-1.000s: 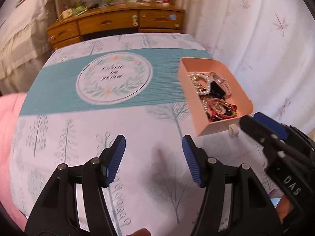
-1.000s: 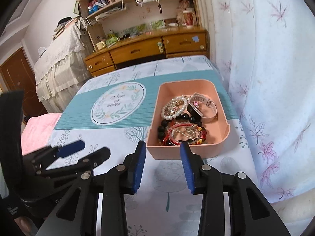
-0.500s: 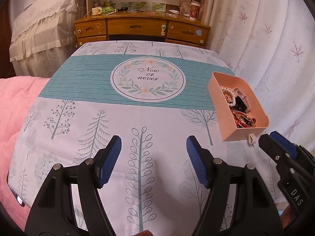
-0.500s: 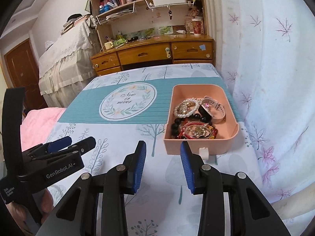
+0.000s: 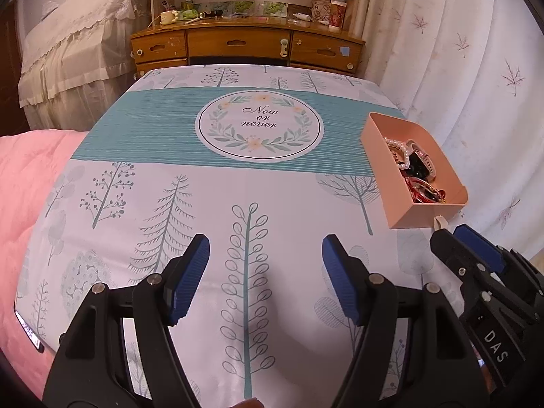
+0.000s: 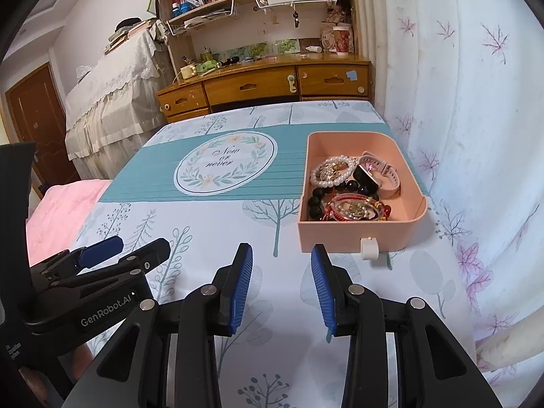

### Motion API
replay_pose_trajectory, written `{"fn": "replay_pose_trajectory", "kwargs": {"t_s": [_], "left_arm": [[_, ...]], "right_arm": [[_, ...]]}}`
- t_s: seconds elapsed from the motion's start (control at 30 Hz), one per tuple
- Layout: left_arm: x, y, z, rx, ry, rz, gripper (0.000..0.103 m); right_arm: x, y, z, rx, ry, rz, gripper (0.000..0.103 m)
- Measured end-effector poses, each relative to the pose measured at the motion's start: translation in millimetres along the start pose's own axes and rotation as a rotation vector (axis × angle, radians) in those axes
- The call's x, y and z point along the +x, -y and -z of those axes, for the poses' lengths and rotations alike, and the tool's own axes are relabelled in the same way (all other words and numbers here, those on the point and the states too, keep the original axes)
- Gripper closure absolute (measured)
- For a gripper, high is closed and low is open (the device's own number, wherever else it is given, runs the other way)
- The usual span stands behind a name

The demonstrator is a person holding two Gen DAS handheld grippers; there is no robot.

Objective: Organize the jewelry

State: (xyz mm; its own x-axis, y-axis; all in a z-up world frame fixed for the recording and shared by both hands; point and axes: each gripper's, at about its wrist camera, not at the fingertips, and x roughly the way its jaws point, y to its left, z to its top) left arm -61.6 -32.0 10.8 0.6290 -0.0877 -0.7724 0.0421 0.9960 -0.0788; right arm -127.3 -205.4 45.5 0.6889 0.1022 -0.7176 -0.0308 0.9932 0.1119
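Tablecloth (image 5: 258,119) reads "Now or never"; left tongs (image 6: 102,255) "GenRobot.AI"; right tongs (image 5: 469,248) "DAS".

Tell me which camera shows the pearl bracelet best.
The right wrist view: the pearl bracelet lies fully visible inside the pink tray. In the left wrist view the tray's near wall hides most of it, leaving a short strand.

One pink tray (image 6: 360,238) here, and inside it: one pearl bracelet (image 6: 331,171), one pink-strapped watch (image 6: 375,173), one black bead bracelet (image 6: 318,200), and red bangles (image 6: 353,208) too tangled to count.
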Motion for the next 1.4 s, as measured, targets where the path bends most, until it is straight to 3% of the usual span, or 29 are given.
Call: {"fn": "replay_pose_trajectory", "kwargs": {"t_s": [0.53, 0.7, 1.4], "left_arm": [[-14.1, -6.4, 9.9, 0.004, 0.018, -0.023, 0.036], [-17.8, -8.9, 12.5, 0.002, 0.022, -0.023, 0.036], [-24.0, -6.9, 14.6, 0.020, 0.027, -0.030, 0.036]], "right_arm": [[-9.3, -15.0, 5.6, -0.020, 0.021, -0.003, 0.065], [-12.2, -16.9, 9.2, -0.013, 0.034, -0.004, 0.047], [-21.9, -20.8, 12.2, -0.012, 0.052, 0.001, 0.044]]}}
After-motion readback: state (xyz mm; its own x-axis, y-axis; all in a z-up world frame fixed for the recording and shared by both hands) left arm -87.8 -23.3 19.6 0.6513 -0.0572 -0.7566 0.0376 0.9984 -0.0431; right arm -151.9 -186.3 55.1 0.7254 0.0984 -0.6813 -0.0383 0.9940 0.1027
